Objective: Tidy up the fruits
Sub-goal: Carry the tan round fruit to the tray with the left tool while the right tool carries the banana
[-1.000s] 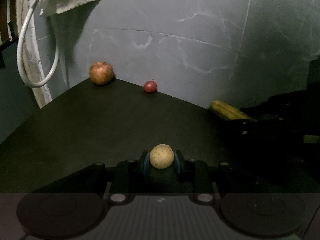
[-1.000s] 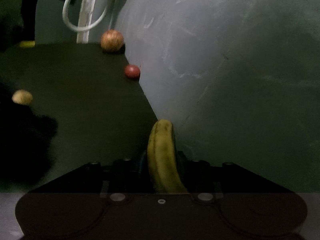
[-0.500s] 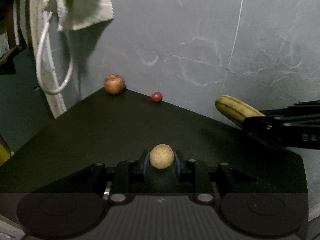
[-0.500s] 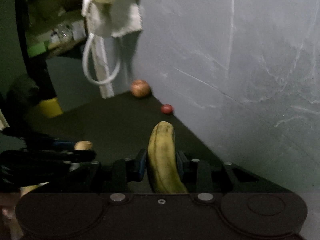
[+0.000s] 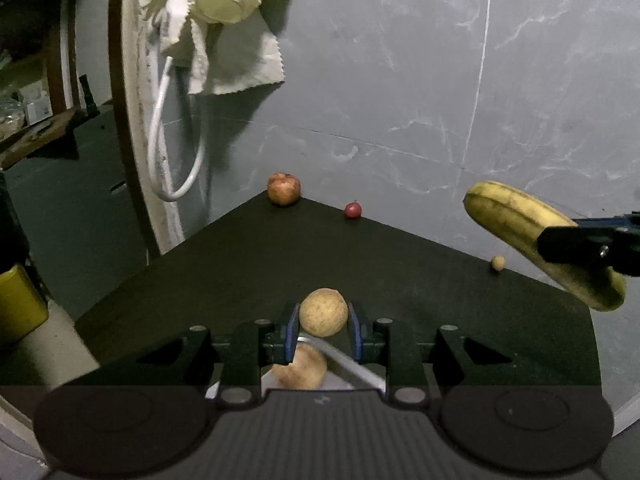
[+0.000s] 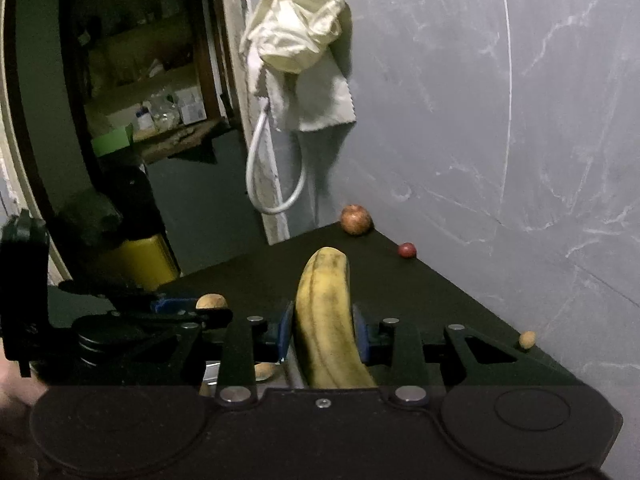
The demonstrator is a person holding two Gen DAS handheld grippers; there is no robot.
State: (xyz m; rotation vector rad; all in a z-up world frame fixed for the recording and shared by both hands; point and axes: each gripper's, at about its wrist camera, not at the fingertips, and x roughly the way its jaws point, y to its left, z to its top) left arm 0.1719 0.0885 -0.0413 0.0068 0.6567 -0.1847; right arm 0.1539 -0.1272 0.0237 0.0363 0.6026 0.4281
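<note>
Left wrist view showed the left gripper (image 5: 323,313) pinching a round tan fruit (image 5: 323,312) above the black table (image 5: 240,264). At right, the right gripper (image 6: 322,330) clamped a banana (image 6: 326,320). 2 red fruits (image 5: 283,188) sat far by the wall.

Table (image 5: 248,264): matt black, smooth, no sheen. Wall (image 5: 400,80): grey, stone-like, pale veining, dull finish. Cloth (image 5: 240,64): off-white woven fabric, crumpled, pinked lower edge. Hose (image 5: 160,136): white, smooth, plastic-looking. Banana (image 6: 326,320): yellow skin, matt, dark freckling. Round fruit (image 5: 323,312): tan, finely rough skin. Left tool (image 5: 323,334): black matt plastic body, blue pads (image 5: 289,334), bright metal screw heads.
</note>
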